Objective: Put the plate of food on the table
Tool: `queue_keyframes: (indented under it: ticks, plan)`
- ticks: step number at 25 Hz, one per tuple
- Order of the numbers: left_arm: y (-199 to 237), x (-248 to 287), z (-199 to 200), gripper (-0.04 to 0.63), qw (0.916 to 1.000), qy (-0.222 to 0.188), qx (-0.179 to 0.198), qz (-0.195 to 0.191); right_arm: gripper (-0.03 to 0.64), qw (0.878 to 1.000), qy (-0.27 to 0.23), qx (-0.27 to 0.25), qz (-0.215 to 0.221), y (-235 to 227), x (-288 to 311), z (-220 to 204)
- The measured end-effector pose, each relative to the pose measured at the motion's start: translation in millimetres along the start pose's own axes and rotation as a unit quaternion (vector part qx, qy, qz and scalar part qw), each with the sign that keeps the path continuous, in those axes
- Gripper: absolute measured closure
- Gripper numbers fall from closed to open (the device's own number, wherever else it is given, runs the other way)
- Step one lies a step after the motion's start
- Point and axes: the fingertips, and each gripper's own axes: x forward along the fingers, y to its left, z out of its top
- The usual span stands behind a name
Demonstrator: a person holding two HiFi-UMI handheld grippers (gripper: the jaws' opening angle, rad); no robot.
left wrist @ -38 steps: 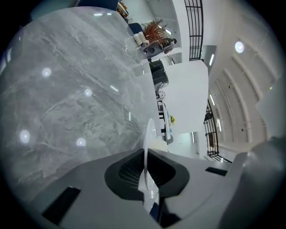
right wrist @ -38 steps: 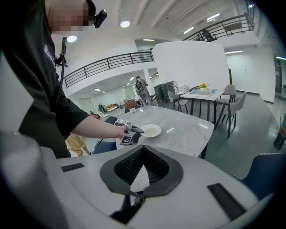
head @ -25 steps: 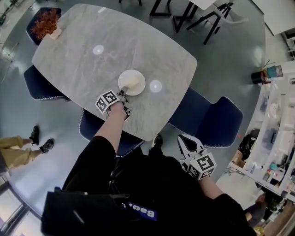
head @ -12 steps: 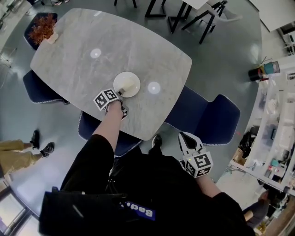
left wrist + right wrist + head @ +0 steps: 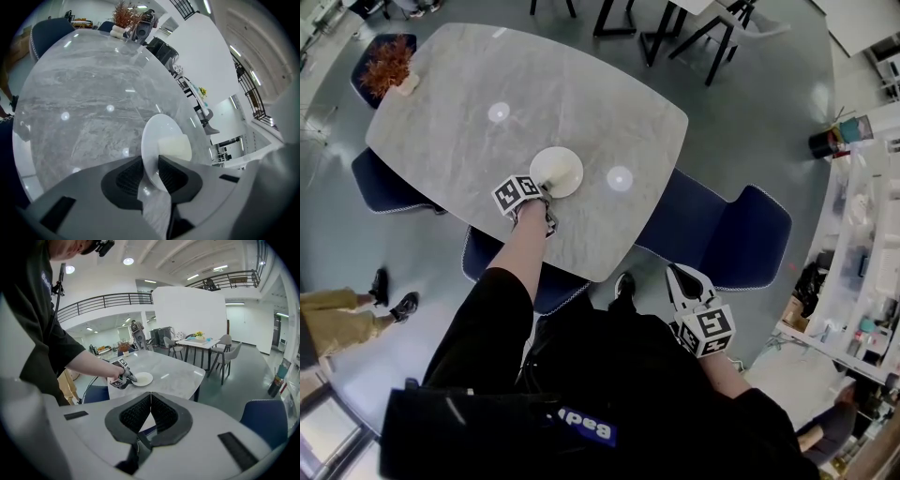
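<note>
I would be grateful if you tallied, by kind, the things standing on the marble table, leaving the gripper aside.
Plate: 1
Piece of food: 1
Potted plant: 1
Total: 3

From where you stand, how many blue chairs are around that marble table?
4 blue chairs: one at the table's left side, one under its near edge, one at its right, one at the far-left end behind the plant. Others may be hidden.
</note>
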Motion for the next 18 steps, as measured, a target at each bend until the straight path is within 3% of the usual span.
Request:
queue_keyframes:
  ticks: [6,14,18]
  plan:
    - [5,-6,-4,0.497,0.9989,0.025,0.029,0.026,0.606,1.0,-0.014,0.004,0.0,-4,-11,3]
    - [16,-15,2,0.476,0.9854,0.041,0.137,0.093,0.606,1.0,-0.027,-0.008,-0.005,-8,-19,11]
    - [18,-20,6,0.476,0.9854,0.028,0.138,0.096,0.606,1.0,-0.03,-0.007,-0.002,-8,-17,13]
